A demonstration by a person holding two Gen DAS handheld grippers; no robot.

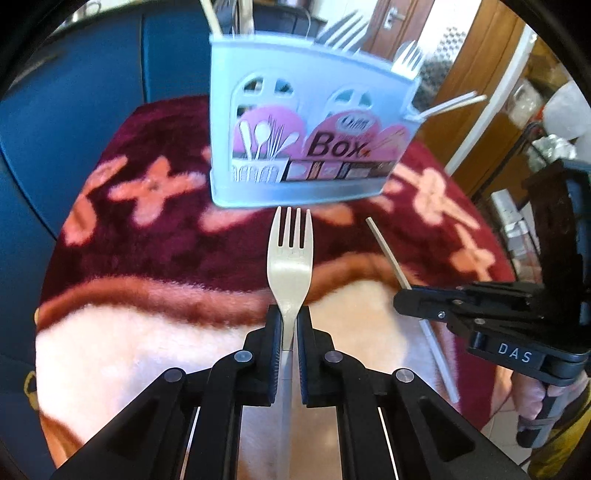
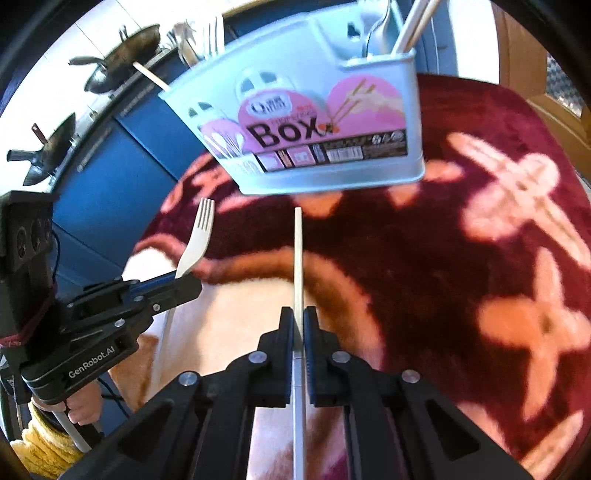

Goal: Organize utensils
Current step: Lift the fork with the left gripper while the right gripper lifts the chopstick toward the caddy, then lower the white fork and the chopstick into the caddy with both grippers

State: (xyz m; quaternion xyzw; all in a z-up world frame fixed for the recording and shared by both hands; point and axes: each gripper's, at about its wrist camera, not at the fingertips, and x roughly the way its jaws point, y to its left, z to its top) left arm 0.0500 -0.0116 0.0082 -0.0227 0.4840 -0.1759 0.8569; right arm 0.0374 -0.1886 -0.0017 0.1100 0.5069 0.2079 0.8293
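My left gripper (image 1: 289, 325) is clenched on the neck of a pale fork (image 1: 290, 254), tines pointing forward toward the base of the light blue utensil box (image 1: 310, 92), while my right gripper (image 2: 299, 325) is pinched tight on a single slim chopstick (image 2: 298, 251) that runs straight ahead between its pads and stops just short of the same box. Both utensils hang above a round table covered by a maroon blanket with pink cross shapes (image 2: 480, 229). The box stands on the blanket ahead of both grippers, already bristling with forks (image 1: 408, 57) and chopsticks (image 2: 415, 26). Woks (image 2: 122, 55) hang on the wall beyond a blue cabinet (image 2: 110, 177), and a wooden door (image 1: 476, 110) stands to the right.
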